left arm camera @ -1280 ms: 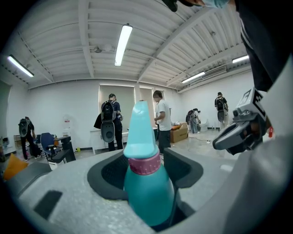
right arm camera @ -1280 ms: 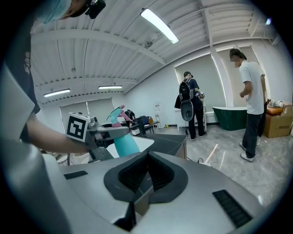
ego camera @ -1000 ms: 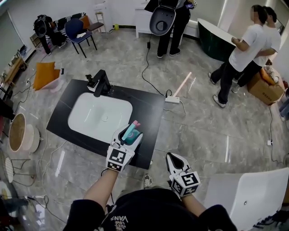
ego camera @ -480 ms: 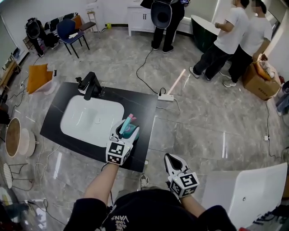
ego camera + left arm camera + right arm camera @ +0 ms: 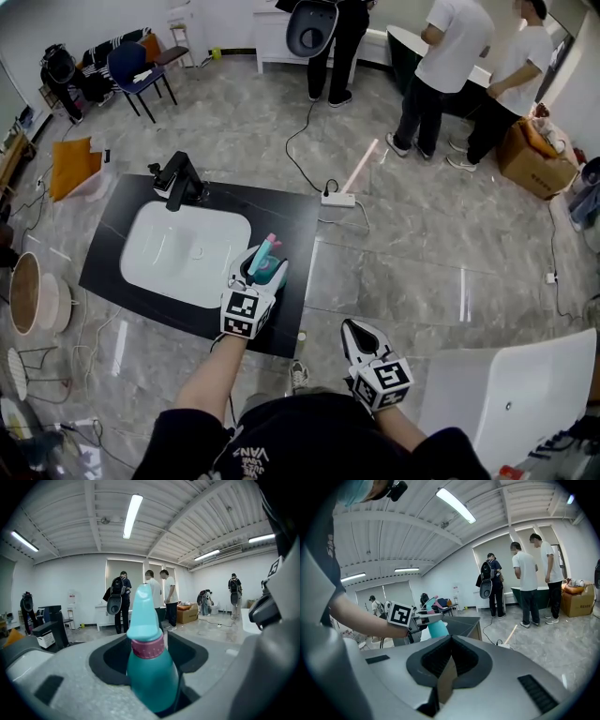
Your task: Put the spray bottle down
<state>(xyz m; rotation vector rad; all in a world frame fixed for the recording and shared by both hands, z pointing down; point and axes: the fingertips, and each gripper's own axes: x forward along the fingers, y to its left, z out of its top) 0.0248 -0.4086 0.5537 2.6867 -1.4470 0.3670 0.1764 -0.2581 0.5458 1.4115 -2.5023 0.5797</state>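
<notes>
Step in hand: placement, not yet completed. The left gripper (image 5: 266, 277) is clamped on the teal plastic spray bottle with pink collar (image 5: 151, 670); both jaws press on its body and the nozzle points upward. In the head view the bottle sits at centre frame, over the lower right part of the black stone slab (image 5: 300, 220), just right of the white inset basin (image 5: 178, 253). Whether its base touches the slab cannot be told. The right gripper (image 5: 446, 665), at lower centre-right of the head view, has its jaws together on nothing.

Next move, as judged: lower the bottle until its base seats flat on the slab, keep it upright, then spread the jaws and withdraw clear.
</notes>
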